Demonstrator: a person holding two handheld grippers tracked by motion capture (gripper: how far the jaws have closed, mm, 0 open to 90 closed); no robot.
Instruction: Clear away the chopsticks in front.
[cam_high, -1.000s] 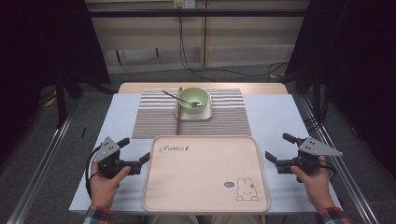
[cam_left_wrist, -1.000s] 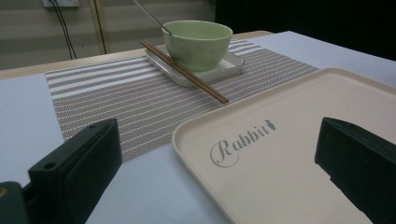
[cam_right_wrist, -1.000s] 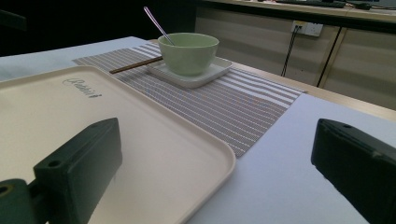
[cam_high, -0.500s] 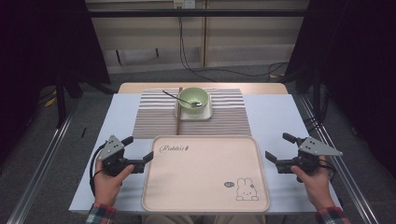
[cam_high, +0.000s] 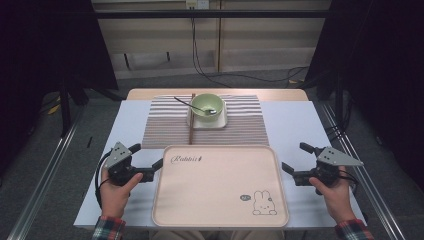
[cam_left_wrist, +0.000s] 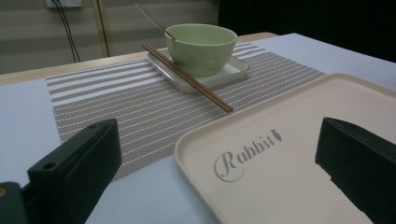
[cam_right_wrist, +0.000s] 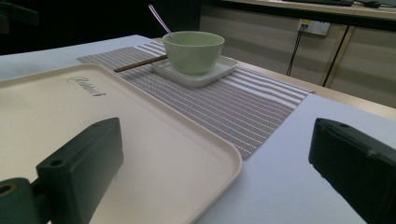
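Left gripper (cam_high: 149, 161) wide open at tray (cam_high: 220, 200) edge, holding nothing. Right gripper (cam_high: 298, 160) wide open, empty, just beside tray's other side.

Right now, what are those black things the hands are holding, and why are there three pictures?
Those are grippers: hand-held tools with two black fingers that pinch. A person holds the left gripper and the right gripper, both open and holding nothing. One picture comes from a camera up high looking down at the table. The other two come from little cameras riding on each gripper, looking out between its fingers. On the table lie a tray with a bunny, and a striped mat. On the mat a green bowl with a spoon sits on a plate, with chopsticks alongside.
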